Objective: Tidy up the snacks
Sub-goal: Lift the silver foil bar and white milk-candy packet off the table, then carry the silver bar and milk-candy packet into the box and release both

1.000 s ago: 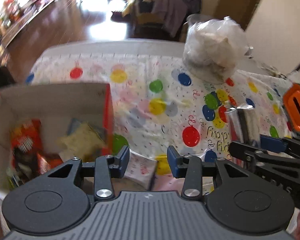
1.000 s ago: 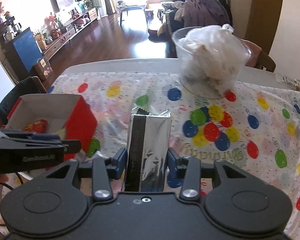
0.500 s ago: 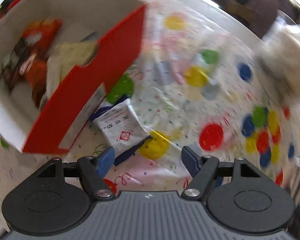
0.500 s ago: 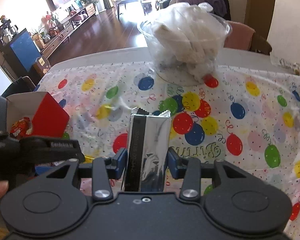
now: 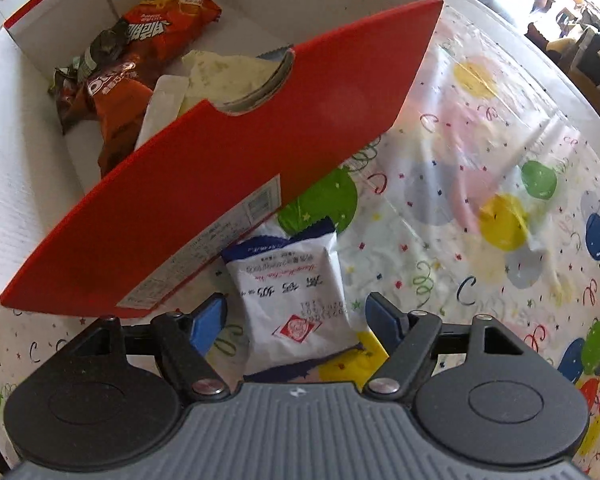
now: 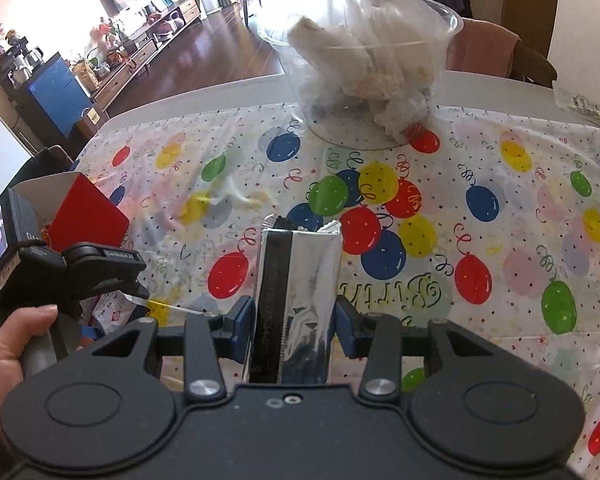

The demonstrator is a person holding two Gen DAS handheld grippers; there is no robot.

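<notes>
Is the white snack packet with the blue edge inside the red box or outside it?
Outside. The white packet lies flat on the balloon tablecloth, beside the red box wall, between the open left gripper fingers.

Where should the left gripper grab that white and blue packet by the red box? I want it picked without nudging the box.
Grip the white and blue packet across its two long side edges, about mid-length, coming straight down from above. It lies flat on the tablecloth, already between the open left gripper fingers. Its far corner seems tucked by the red box, so lift toward you.
</notes>
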